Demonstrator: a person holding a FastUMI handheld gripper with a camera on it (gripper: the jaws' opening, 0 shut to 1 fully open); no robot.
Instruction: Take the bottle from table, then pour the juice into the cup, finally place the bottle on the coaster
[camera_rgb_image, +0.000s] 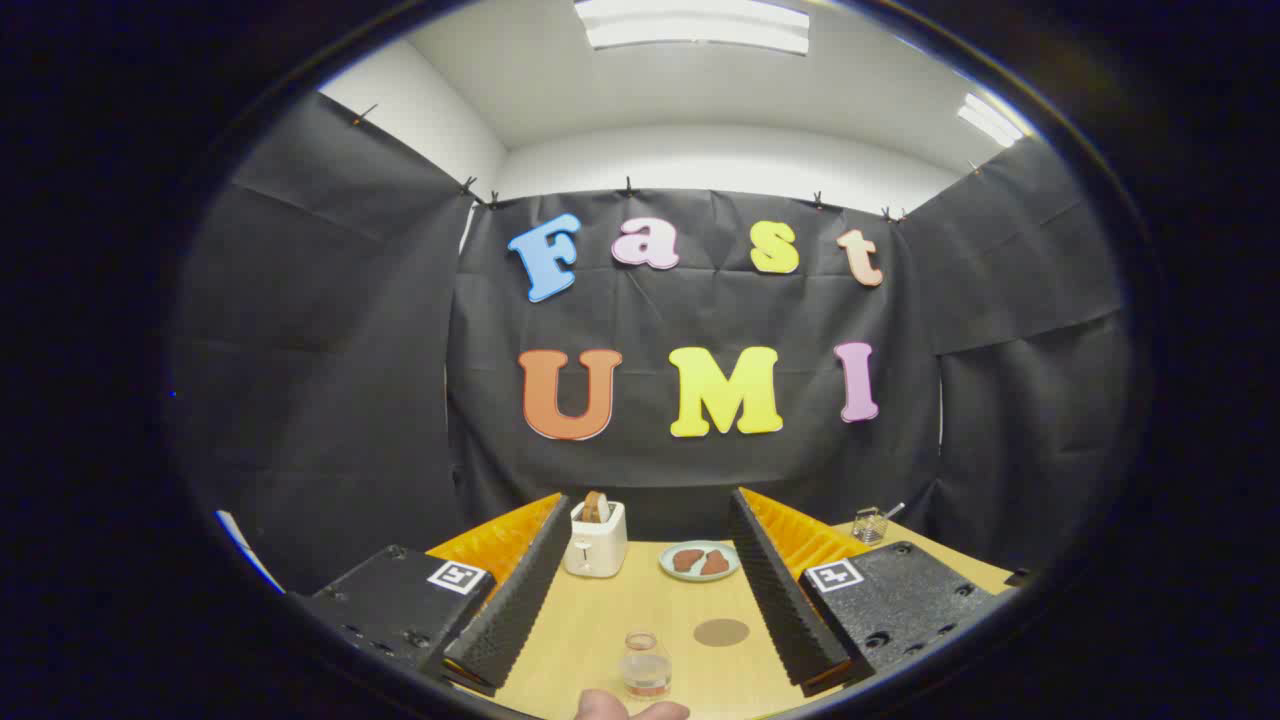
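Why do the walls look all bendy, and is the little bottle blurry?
In the gripper view the fisheye lens curves the walls and the table outward. Ceiling lights glare bright white. The bottle, between the open tool fingers, looks small and a little soft; the toaster and plate look clearer.

The tongs (640, 600) are two long ribbed fingers (510, 610) with saw-toothed backs, each mounted on a dark, blocky carriage (400, 605) studded with round screw holes and topped by a small square white-and-black marker tag (457, 576).
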